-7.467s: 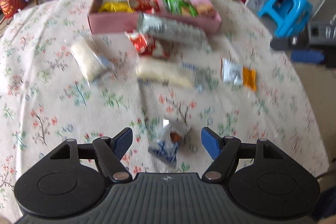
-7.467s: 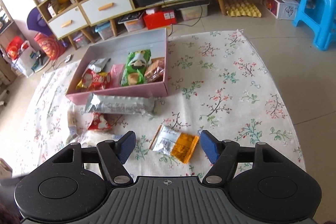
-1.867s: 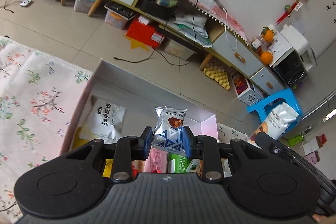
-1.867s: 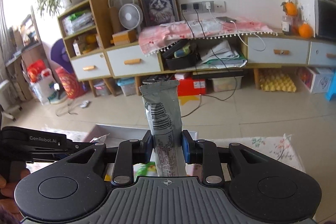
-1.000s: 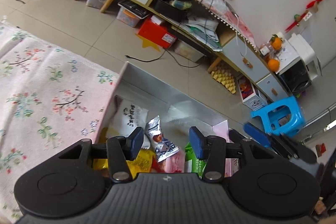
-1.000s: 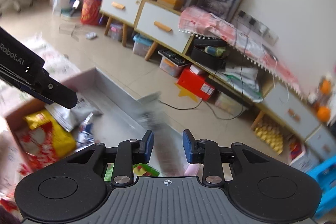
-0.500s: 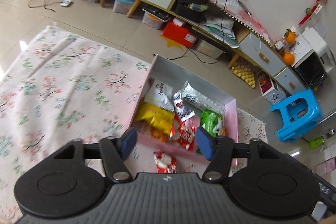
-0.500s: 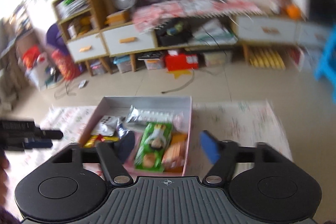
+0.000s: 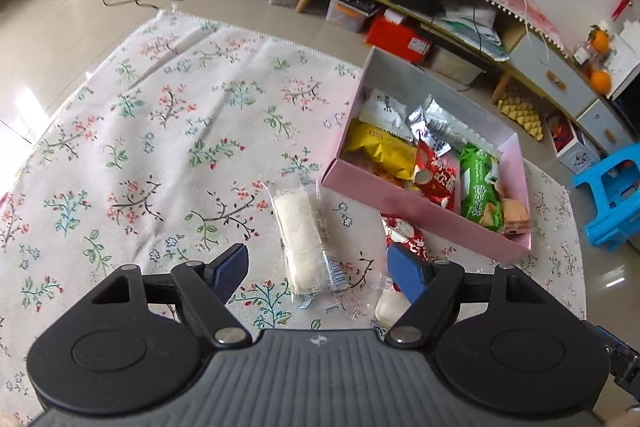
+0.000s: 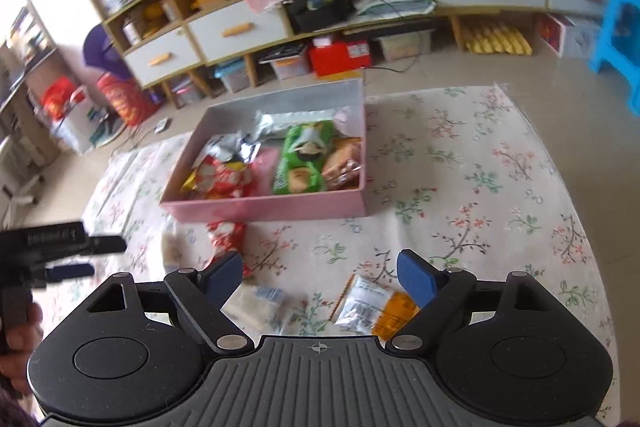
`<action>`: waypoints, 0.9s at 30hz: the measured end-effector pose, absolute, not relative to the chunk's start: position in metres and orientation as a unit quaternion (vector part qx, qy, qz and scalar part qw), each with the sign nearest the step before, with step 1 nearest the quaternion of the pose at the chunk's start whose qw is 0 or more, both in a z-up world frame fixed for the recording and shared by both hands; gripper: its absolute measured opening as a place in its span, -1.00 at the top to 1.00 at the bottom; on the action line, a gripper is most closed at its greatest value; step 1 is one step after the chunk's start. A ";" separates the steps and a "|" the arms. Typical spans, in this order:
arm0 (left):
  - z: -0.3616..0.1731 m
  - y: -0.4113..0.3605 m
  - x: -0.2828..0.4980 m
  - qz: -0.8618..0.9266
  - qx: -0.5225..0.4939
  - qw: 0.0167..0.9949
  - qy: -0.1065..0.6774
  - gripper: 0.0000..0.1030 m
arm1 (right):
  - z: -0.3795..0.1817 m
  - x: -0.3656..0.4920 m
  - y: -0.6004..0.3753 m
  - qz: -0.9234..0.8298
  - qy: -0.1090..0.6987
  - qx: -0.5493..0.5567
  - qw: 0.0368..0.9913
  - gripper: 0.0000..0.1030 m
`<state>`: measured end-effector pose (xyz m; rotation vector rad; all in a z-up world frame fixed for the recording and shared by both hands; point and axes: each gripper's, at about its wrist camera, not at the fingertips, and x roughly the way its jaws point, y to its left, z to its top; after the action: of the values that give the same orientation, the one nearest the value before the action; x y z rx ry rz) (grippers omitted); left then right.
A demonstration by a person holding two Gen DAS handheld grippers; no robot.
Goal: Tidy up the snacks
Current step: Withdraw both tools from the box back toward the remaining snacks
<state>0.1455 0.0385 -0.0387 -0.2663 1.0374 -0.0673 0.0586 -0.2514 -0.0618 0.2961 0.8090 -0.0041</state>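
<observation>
A pink box (image 9: 420,203) on the floral cloth holds several snack packets, among them a long silver one (image 9: 448,127) and a small silver-blue one (image 9: 420,123). In front of it lie a white bun in clear wrap (image 9: 306,239) and a red packet (image 9: 404,237). My left gripper (image 9: 316,263) hovers above the bun, its jaws opening with nothing pressed between them. In the right wrist view the pink box (image 10: 272,207) sits ahead. My right gripper (image 10: 320,269) is also opening and empty, above a silver-orange packet (image 10: 372,305) and a pale bun (image 10: 256,301).
The floral cloth (image 9: 160,147) covers the floor to the left of the box. A blue stool (image 9: 612,187) stands to the right. Low cabinets with drawers (image 10: 240,23) and storage bins line the far wall. A person's hand (image 10: 18,343) shows at the left edge.
Both grippers let go of their packets, which now lie in the pink box. Both have opened wide and drawn back from the box over the loose snacks on the cloth.
</observation>
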 end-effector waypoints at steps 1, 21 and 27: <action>-0.040 0.039 0.148 -0.032 -0.127 0.858 0.496 -0.43 | -0.064 0.058 -0.250 -0.007 0.396 0.133 0.909 -0.67; -0.057 0.039 0.134 -0.034 -0.110 0.843 0.525 -0.49 | -0.085 0.060 -0.240 -0.001 0.442 0.063 0.895 -0.67; -0.058 0.040 0.134 -0.036 -0.113 0.841 0.529 -0.49 | -0.094 0.064 -0.242 -0.013 0.457 0.045 0.888 -0.67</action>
<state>0.1341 0.0395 -0.0583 -0.2378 1.1171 -0.0761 0.0636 -0.2419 -0.0941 0.0930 0.9496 -0.0260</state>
